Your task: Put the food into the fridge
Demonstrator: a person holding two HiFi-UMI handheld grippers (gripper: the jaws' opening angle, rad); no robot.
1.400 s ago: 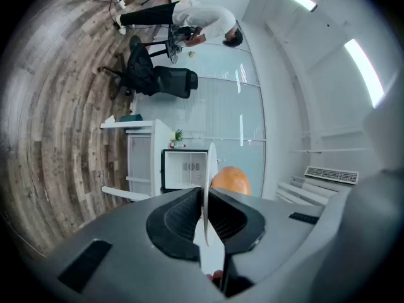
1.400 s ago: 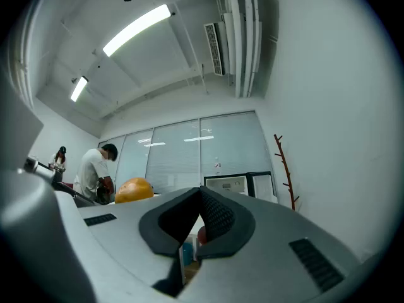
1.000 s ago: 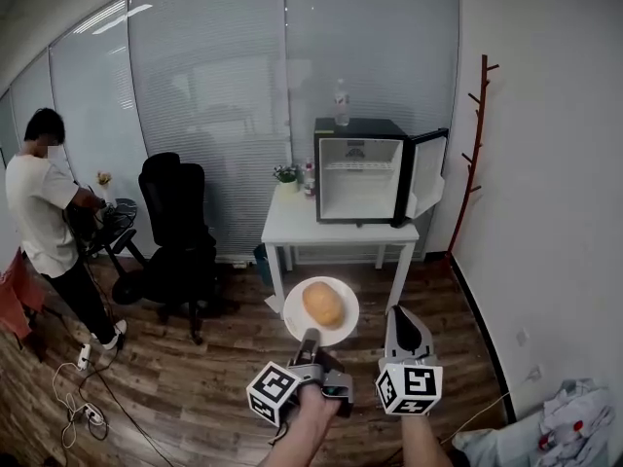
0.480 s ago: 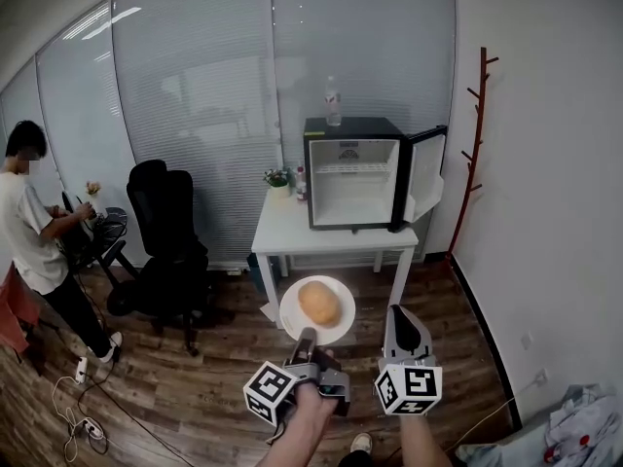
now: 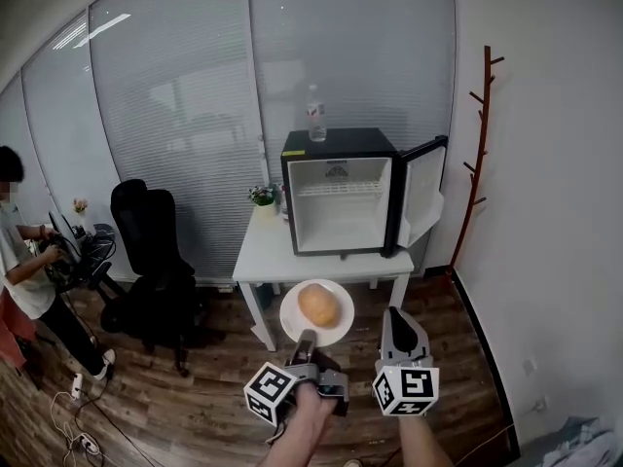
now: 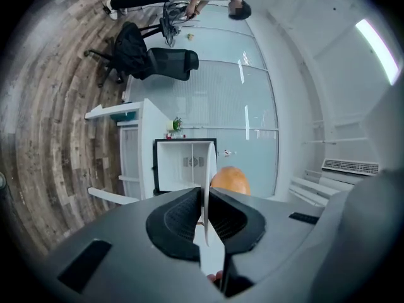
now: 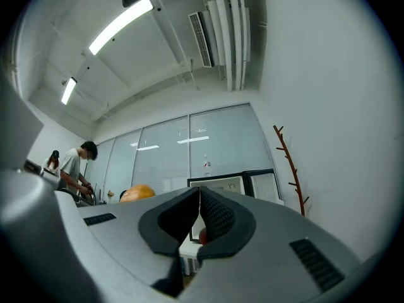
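Observation:
A round orange-brown bun [image 5: 318, 305] lies on a white plate [image 5: 292, 324]. My left gripper [image 5: 307, 342] is shut on the plate's near rim and holds it level in the air. In the left gripper view the plate's edge [image 6: 205, 191] runs between the pads, with the bun [image 6: 230, 180] beyond. The small black fridge [image 5: 339, 139] stands on a white table [image 5: 268, 256] ahead, its door [image 5: 421, 188] swung open to the right and its white inside showing. My right gripper [image 5: 401, 321] hovers to the right of the plate, shut on nothing; its pads [image 7: 218, 216] meet.
A clear bottle [image 5: 314, 115] stands on top of the fridge. A small plant [image 5: 261, 196] sits at the table's back left. A black office chair [image 5: 146, 251] and a person [image 5: 15, 261] are at the left. A brown coat rack [image 5: 482, 134] leans by the right wall.
The fridge and table have grown larger and closer in the head view. The person and chair have slid towards the left edge. Both grippers and the plate keep their pose.

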